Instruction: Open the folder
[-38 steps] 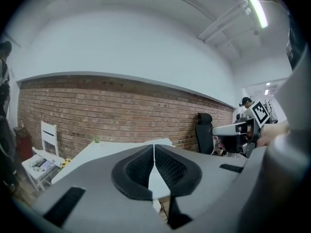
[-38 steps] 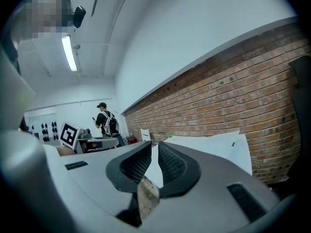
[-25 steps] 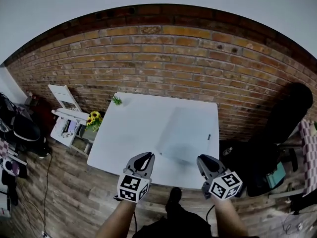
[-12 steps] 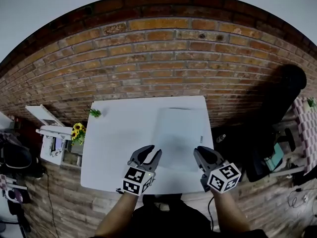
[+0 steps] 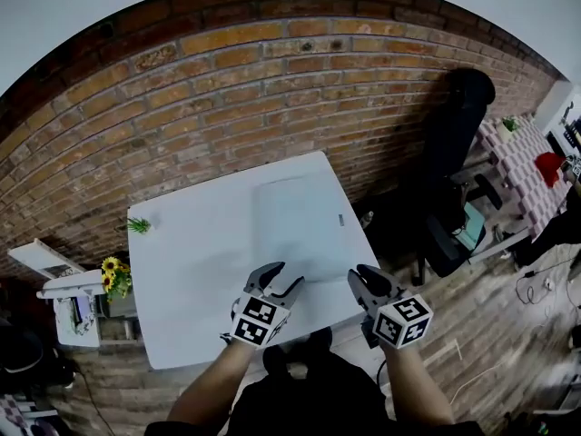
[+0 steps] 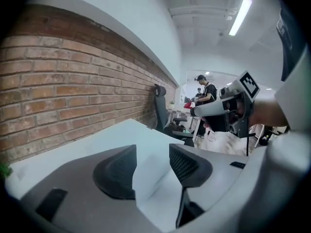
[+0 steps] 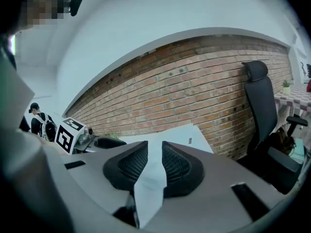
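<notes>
A brick wall closes off everything from 10 to 2 o'clock. Against it stands the white surface, with a black office chair off at 2 o'clock. The folder lies flat and shut on the surface's 3 o'clock half, its long side just beside that edge.

Both tongs sit at the folder's 6 o'clock edge. The left tongs are near its 7 o'clock corner and the right tongs near its 5 o'clock corner. Both pairs of jaws are spreading, released, with only pale sheet and surface showing through the gaps.

The likely trouble is the grip. The cover is thin and lies flush, so a jaw could skate over it, or pinch both leaves at once and lift the whole folder. A sideways push toward 3 o'clock could slide it off, since little margin shows there.

Open room lies toward 9 o'clock, bare surface as far as a small green sprig. A cover swung that way has space to land. A small dark tab marks the folder's 3 o'clock side.
</notes>
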{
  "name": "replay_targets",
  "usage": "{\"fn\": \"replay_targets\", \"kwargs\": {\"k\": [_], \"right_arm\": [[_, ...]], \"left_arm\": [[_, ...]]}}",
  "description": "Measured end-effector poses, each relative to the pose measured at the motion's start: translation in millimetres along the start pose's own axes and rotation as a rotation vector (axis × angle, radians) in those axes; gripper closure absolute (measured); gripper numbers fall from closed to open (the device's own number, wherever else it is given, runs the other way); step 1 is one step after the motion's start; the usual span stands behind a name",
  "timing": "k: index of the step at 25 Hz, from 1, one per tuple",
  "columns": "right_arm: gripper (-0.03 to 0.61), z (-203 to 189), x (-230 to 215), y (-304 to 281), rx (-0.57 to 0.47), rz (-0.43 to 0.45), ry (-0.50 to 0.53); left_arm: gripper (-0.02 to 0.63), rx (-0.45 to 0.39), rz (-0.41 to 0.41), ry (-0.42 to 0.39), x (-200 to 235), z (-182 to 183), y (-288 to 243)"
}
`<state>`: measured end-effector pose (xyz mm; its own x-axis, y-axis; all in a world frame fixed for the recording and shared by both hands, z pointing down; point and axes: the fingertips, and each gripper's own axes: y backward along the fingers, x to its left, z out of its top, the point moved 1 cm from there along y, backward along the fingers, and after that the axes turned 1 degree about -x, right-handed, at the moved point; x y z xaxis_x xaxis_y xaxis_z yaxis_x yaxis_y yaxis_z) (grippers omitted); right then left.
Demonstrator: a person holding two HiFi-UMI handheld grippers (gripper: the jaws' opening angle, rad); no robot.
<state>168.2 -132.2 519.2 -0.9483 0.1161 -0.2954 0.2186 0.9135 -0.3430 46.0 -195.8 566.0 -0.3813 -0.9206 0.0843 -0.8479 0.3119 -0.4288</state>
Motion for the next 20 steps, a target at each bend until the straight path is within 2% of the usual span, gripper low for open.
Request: {"fn": "replay_targets", "kwargs": {"k": [3, 8, 17, 20], "right_arm": [[0.474, -3, -11, 12, -0.004, -0.043, -0.017], [0.474, -9, -29, 23, -0.011, -0.069, -0.057], [0.474, -29, -35, 26, 0.016, -0.049, -0.102], [0.474, -28, -36, 25, 0.018, -0.040, -0.098]], "left_arm": [[0.390, 0.024, -0.027, -0.010, -8, -8, -10], [0.307, 0.105, -0.064, -0.067, -24, -20, -37], [0.281, 0.238, -0.043, -0.332, -33, -40, -73], [0.281, 0.258, -0.046, -0.369, -34, -43, -78]]}}
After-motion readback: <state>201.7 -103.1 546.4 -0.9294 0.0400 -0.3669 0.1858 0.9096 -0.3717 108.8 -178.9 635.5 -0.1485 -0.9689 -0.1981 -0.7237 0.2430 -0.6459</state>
